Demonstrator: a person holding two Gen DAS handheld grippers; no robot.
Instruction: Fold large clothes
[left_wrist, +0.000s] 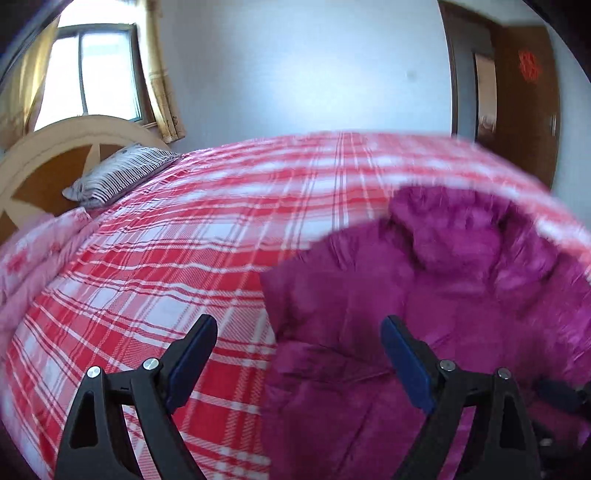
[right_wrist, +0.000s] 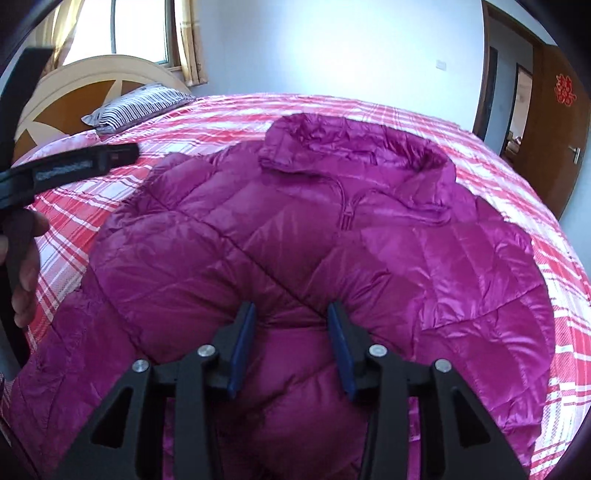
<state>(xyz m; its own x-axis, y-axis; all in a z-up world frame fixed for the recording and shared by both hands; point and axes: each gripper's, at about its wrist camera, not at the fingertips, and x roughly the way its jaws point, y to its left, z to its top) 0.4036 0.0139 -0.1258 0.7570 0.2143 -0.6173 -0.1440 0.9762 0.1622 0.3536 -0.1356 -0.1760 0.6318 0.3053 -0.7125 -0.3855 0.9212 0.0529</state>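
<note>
A magenta quilted down jacket (right_wrist: 369, 251) lies spread front-up on the red-and-white plaid bed sheet (right_wrist: 517, 122), its collar (right_wrist: 354, 147) toward the far side. My right gripper (right_wrist: 291, 325) is at the jacket's near edge, blue pads pinching a puffy fold of it that bulges up between them. In the left wrist view the jacket (left_wrist: 443, 302) is blurred on the right. My left gripper (left_wrist: 299, 339) hangs wide open over the jacket's left edge and the sheet (left_wrist: 166, 258), with nothing between its pads. A person's hand (right_wrist: 24, 266) holding it shows at the left edge of the right wrist view.
A striped pillow (left_wrist: 118, 173) and a folded pink quilt (left_wrist: 33, 266) lie at the head of the bed, below a curved headboard (left_wrist: 55, 147) and a window (left_wrist: 92, 70). A brown door (right_wrist: 554, 122) stands at the far right. Bare sheet stretches left of the jacket.
</note>
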